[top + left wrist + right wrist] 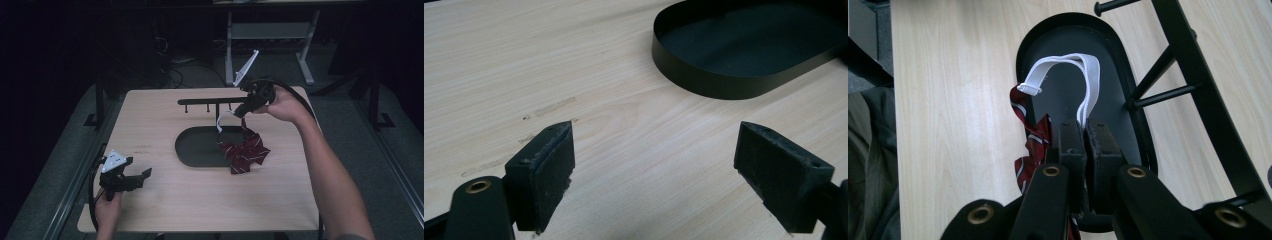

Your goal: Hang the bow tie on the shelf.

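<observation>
The right hand-held gripper (239,111) is held raised over the far part of the counter (165,200), its jaws clamped together on the white elastic strap (1083,75) of a dark red striped bow tie (246,154). In the right gripper view, the strap is seen to rise out of the closed jaws, loop over and end in a small white clasp (1029,88) to the left of the jaws. The bow tie hangs below this gripper, and its lower part is seen over the right end of a black oval tray (192,150); whether it touches the tray's rim or the counter cannot be told. A black rack with short pegs (205,102) stands just beside the right hand-held gripper, over the far side of the tray, and is seen running along the right of that gripper's own view.

The left hand-held gripper (134,179) is held low over the near left part of the counter, well apart from the tray and the bow tie. Its jaws are spread wide, with nothing between them but bare wood. Ahead of its jaws and to their right, the near curved wall of the tray is seen.
</observation>
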Demonstrator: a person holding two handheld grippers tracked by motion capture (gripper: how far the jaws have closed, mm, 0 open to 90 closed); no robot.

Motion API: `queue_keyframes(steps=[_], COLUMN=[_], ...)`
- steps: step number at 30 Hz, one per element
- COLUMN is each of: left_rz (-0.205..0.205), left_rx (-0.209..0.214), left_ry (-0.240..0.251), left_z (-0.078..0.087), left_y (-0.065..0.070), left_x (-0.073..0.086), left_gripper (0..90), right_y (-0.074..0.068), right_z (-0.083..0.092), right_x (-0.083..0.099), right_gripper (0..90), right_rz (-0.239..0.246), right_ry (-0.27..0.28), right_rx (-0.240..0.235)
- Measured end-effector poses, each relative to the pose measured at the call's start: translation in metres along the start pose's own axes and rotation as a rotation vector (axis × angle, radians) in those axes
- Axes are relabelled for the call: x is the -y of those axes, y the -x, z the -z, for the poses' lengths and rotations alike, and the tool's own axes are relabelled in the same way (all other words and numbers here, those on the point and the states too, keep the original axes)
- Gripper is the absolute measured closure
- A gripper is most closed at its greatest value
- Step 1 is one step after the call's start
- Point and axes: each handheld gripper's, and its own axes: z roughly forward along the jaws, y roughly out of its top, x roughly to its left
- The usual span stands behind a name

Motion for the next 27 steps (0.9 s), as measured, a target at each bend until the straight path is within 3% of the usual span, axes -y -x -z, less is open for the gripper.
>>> queue_keyframes(steps=[27], left_rz=[-0.003], left_rx=[0.004], left_ry=[0.002], left_z=[0.001], left_y=[-0.001], left_x=[0.001], left_gripper=[16.3], right_y=[0.031], right_z=[0.0], right_x=[-0.008], right_gripper=[86.5], right_rz=[-0.062], right_ry=[-0.025], right_rx=[0.033])
